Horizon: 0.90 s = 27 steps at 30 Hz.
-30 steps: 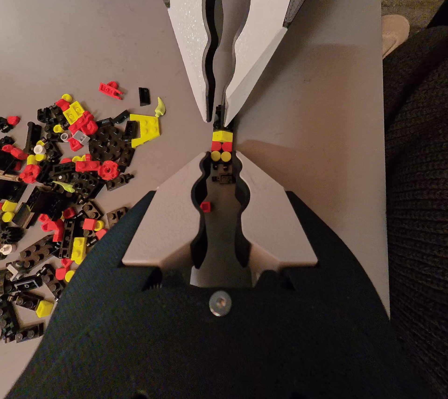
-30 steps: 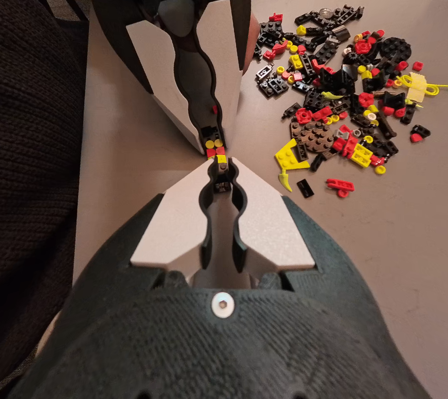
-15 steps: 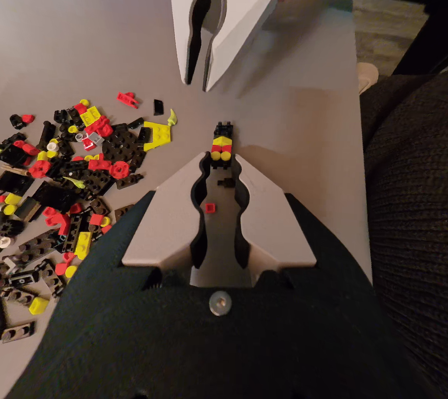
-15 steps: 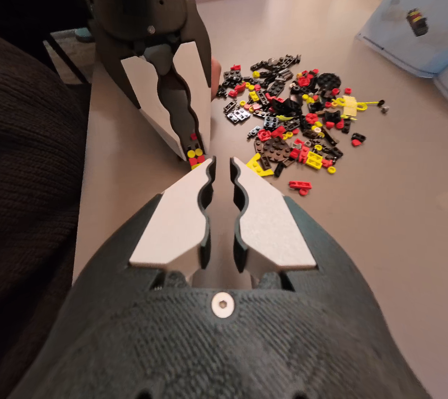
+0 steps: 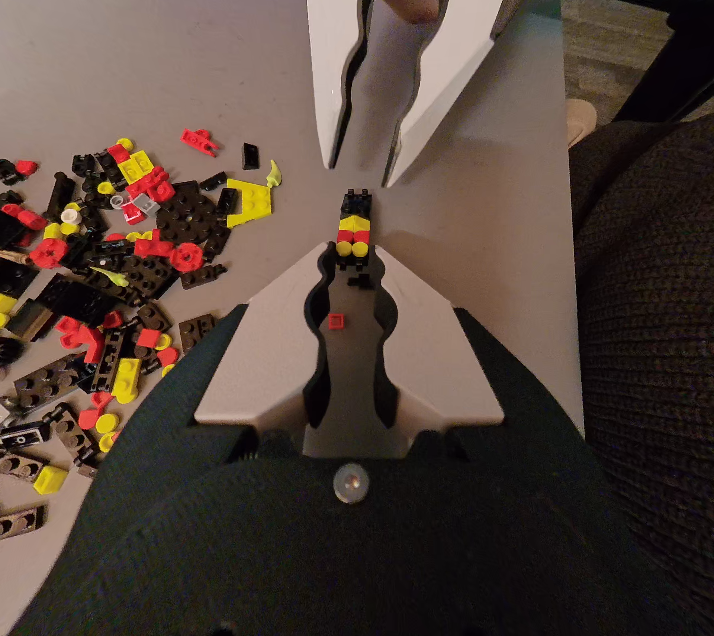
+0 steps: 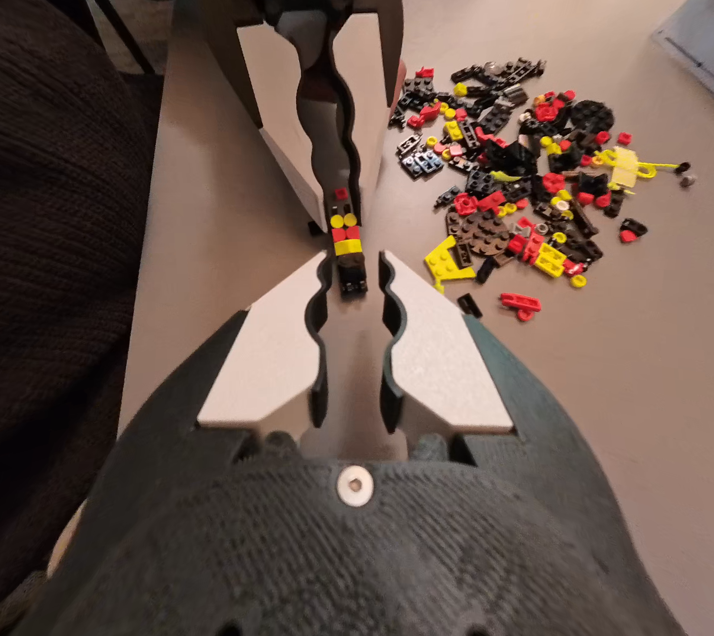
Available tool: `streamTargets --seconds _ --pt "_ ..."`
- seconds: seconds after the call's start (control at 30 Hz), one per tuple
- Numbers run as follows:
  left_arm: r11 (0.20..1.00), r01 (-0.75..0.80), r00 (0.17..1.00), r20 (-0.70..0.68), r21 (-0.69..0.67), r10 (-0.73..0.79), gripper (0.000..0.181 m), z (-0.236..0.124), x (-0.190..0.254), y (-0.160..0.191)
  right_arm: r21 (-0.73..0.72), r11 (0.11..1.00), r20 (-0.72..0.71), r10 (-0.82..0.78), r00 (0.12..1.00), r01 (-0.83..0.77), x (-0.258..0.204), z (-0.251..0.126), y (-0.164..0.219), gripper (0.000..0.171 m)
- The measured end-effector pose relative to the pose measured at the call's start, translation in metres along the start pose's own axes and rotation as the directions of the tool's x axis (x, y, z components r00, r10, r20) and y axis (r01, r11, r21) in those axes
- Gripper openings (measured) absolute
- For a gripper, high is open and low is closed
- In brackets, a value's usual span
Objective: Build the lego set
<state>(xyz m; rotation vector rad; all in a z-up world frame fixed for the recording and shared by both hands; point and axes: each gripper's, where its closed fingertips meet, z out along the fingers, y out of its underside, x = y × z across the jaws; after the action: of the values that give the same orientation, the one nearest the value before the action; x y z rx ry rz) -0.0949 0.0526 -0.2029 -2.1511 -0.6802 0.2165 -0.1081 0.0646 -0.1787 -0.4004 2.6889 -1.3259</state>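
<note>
The small lego assembly (image 5: 354, 231) (black, yellow, red) is clamped at the tips of the left gripper (image 5: 352, 250), above the table (image 5: 154, 38). The right gripper (image 6: 353, 262) is held w/ fingers apart around its black end, not touching. Loose lego pieces (image 6: 521, 169) lie nearby.

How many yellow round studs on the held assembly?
2 yellow studs, side by side at the assembly end in the left tongs, beside the red pair. Underside hidden.
</note>
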Motion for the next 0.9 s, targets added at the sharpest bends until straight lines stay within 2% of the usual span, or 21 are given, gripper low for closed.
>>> streamTargets --seconds 0.03,0.13,0.27,0.37,0.5,0.73,0.9 --pt "1.000 -0.001 1.000 -0.001 0.000 0.001 0.014 0.000 0.000 0.000 -0.013 1.000 0.008 -0.002 1.000 0.002 -0.002 0.002 0.002 0.023" --pt "0.999 0.037 0.999 -0.007 0.026 -0.037 0.015 -0.002 -0.001 -0.004 -0.046 0.998 -0.008 -0.047 0.999 0.047 -0.004 0.007 0.004 0.029" --pt "0.977 0.202 0.977 -0.077 0.069 -0.197 0.015 -0.005 -0.003 -0.010 -0.071 0.979 -0.125 -0.200 0.972 0.192 0.004 0.004 -0.002 0.037" --pt "0.940 0.330 0.942 -0.096 0.083 -0.322 0.015 -0.006 -0.012 -0.012 -0.130 0.944 -0.222 -0.325 0.919 0.302 0.010 0.002 -0.005 0.039" --pt "0.862 0.493 0.865 -0.174 0.121 -0.471 0.015 -0.011 -0.017 -0.020 -0.202 0.908 -0.299 -0.415 0.859 0.368 0.016 0.006 -0.007 0.041" --pt "0.734 0.662 0.733 -0.337 0.151 -0.591 0.015 -0.021 -0.017 -0.036 -0.283 0.830 -0.382 -0.557 0.738 0.480 0.022 0.005 -0.014 0.028" --pt "0.725 0.675 0.713 -0.378 0.140 -0.591 0.015 -0.023 -0.013 -0.038 -0.295 0.794 -0.410 -0.607 0.680 0.532 0.022 0.002 -0.020 0.021"
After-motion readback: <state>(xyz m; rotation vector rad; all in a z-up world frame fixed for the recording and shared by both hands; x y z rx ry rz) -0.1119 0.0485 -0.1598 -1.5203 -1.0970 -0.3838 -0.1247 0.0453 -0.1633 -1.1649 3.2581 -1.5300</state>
